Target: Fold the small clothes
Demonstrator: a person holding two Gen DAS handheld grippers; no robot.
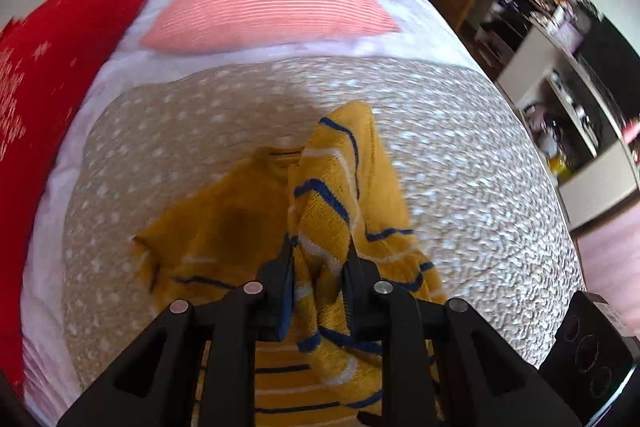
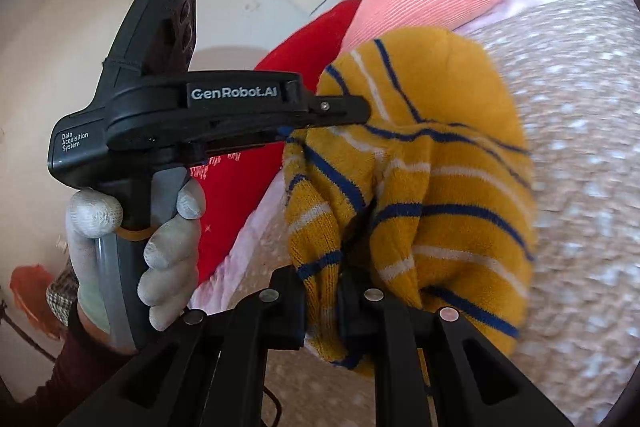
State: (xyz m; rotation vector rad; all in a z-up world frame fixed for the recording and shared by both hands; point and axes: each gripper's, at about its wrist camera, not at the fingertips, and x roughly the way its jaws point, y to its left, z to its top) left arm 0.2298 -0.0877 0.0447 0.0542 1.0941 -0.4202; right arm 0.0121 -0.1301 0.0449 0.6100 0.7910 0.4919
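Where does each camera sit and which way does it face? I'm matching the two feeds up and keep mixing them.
Left wrist: on the left gripper, facing up the bed toward the pink pillow; its own fingers pinch the yellow striped sweater.
Right wrist: on the right gripper, facing leftward across the bed; the other gripper and the gloved left hand show.
Shared: sweater, pink pillow, red blanket, dotted bedspread.

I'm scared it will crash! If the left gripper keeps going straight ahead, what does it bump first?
Probably the yellow striped sweater that the left gripper already pinches; beyond it lies the dotted bedspread.
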